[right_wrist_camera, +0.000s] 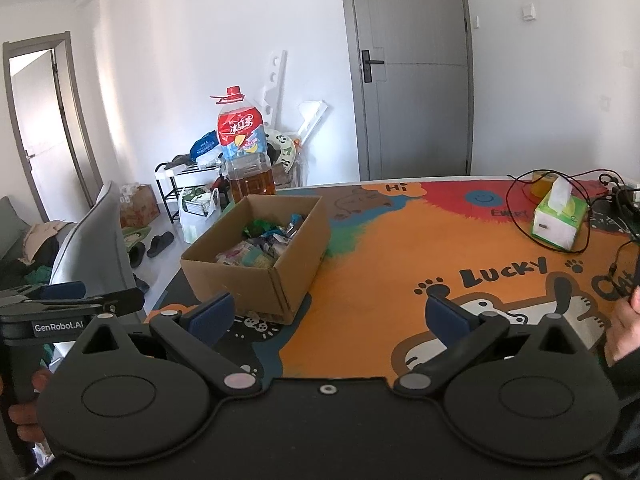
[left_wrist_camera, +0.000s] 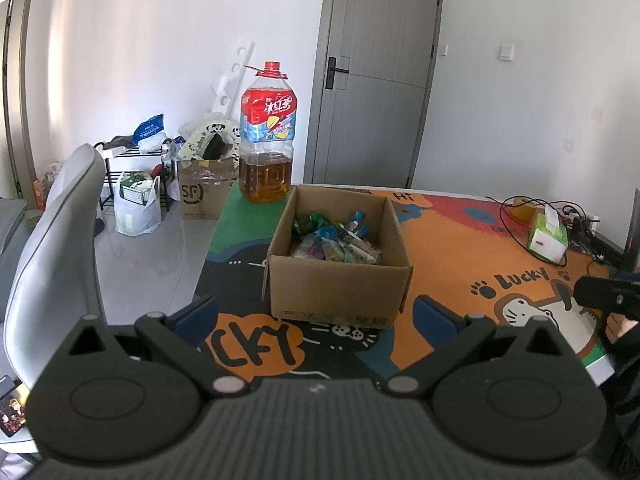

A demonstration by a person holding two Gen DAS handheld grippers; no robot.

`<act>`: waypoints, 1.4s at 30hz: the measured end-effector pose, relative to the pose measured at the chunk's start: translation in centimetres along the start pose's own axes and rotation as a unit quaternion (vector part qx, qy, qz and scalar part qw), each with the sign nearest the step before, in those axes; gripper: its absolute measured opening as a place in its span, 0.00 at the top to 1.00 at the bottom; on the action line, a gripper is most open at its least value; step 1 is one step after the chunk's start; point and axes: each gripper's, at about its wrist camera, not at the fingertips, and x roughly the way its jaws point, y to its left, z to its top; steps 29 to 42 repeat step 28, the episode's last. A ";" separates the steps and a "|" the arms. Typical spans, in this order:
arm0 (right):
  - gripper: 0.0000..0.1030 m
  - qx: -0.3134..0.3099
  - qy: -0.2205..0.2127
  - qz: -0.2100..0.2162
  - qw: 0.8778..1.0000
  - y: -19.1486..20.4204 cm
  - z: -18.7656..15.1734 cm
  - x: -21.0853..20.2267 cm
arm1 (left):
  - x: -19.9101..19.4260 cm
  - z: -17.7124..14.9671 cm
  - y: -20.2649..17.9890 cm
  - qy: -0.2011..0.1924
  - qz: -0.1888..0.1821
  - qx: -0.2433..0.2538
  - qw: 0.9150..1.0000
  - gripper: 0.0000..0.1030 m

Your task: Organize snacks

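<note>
Chair: a grey chair (left_wrist_camera: 52,248) stands off the table's left edge.
Tea bottle: a big iced-tea bottle (left_wrist_camera: 267,136) with a red cap stands at the far left corner of the table mat (left_wrist_camera: 460,264), just behind the box.
Box: the open cardboard box (left_wrist_camera: 340,280) sits near the mat's left edge; wrapped snacks (left_wrist_camera: 336,240) lie piled inside it.
My left gripper (left_wrist_camera: 316,312): released, fingers spread wide, empty, hovering at the near edge facing the box.
My right gripper (right_wrist_camera: 328,314): also spread wide and empty, above the near edge, box ahead to its left.
Tissue box: a green-and-white tissue box (right_wrist_camera: 558,220) sits toward the far right corner, amid black cables (right_wrist_camera: 520,200).
</note>
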 end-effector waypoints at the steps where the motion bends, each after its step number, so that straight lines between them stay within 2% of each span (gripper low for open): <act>1: 0.00 0.000 0.000 0.001 1.000 0.0 0.0 0.1 | 0.0 0.0 0.0 0.000 0.000 0.001 1.000 0.00; 42: 0.00 -0.004 0.000 0.003 1.000 0.0 0.1 0.1 | 0.1 -0.1 -0.3 0.002 -0.002 0.008 1.000 0.00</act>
